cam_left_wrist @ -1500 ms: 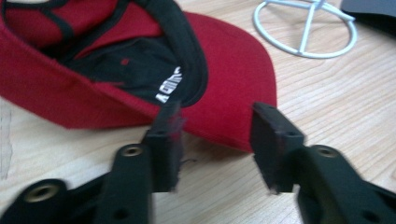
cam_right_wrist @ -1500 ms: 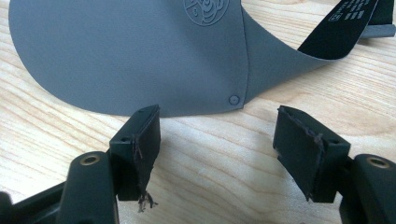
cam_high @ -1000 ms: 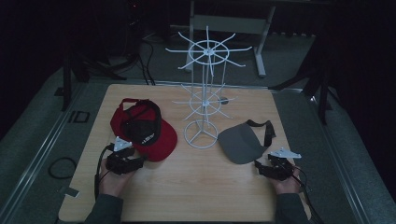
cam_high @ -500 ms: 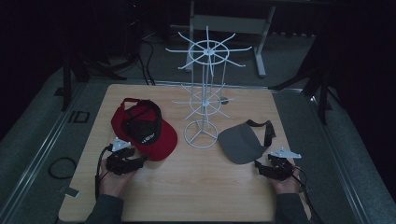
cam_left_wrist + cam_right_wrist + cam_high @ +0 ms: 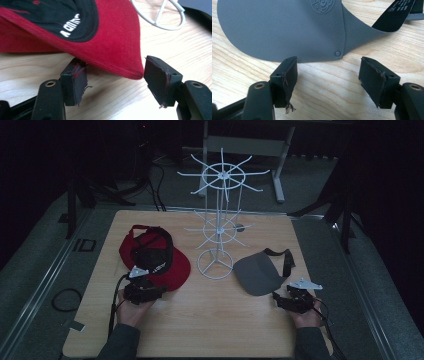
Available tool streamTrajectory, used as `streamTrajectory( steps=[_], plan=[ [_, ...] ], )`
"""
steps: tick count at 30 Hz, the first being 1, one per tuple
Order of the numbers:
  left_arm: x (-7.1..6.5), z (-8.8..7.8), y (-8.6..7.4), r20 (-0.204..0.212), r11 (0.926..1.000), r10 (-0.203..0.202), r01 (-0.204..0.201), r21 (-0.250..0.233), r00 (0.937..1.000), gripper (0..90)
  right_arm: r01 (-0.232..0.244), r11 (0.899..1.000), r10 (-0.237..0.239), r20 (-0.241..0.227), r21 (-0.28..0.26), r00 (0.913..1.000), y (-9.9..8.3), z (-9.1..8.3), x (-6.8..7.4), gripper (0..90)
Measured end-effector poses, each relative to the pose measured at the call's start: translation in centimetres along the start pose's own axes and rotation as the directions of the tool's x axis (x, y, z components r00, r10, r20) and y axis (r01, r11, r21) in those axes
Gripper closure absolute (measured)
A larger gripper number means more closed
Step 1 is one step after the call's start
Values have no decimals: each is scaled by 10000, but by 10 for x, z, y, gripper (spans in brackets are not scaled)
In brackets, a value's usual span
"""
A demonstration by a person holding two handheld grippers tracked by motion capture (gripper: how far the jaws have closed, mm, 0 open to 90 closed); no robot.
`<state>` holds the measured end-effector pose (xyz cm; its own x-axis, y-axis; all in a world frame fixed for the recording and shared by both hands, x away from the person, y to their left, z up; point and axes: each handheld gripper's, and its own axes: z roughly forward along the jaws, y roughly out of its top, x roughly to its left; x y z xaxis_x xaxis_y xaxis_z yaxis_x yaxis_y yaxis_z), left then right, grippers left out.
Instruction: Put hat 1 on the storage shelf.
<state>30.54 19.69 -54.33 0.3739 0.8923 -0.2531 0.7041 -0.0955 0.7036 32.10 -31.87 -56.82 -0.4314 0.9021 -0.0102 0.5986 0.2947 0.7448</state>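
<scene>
At a wooden tabletop (image 5: pixel 215 320), a person held 2 grippers. The left gripper (image 5: pixel 113 80) stood with its jaws spread wide after just opening, the brim tip of a red cap (image 5: pixel 110 37) lying between its fingers (image 5: pixel 75 82), which gripped nothing. The cap lay on the tabletop's left side, its black lining facing up. The right gripper (image 5: pixel 328 82) also had its jaws released, its fingers (image 5: pixel 288 80) resting just short of a gray visor (image 5: pixel 279 27) with a black strap (image 5: pixel 398 15), apart from it. The visor lay on the right side. A white wire rack (image 5: pixel 220 220) stood between cap and visor. The surrounding room was dark, with cables on the floor (image 5: pixel 40 265).
</scene>
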Motion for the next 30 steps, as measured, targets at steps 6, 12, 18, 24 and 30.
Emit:
streamTrajectory(
  steps=[6,12,18,24,30],
  plan=[
    [-5,8,5,278,9997,-257,257,-23,9993,341,-7,10000,7,-5,6,10000,0,0,0,309],
    [-4,23,7,276,9971,-765,763,65,9967,332,-6,10000,6,-7,7,10000,0,0,0,308],
    [-4,35,6,248,9952,-924,915,348,9954,369,-3,10000,3,-16,11,10000,0,0,0,307],
    [-3,39,6,526,9938,-1079,1063,326,9928,421,-4,10000,4,-20,12,10000,0,0,0,307],
    [0,39,6,549,9942,-1046,1030,311,9930,511,2,10000,-2,-22,11,10000,0,0,0,306]
  ],
)
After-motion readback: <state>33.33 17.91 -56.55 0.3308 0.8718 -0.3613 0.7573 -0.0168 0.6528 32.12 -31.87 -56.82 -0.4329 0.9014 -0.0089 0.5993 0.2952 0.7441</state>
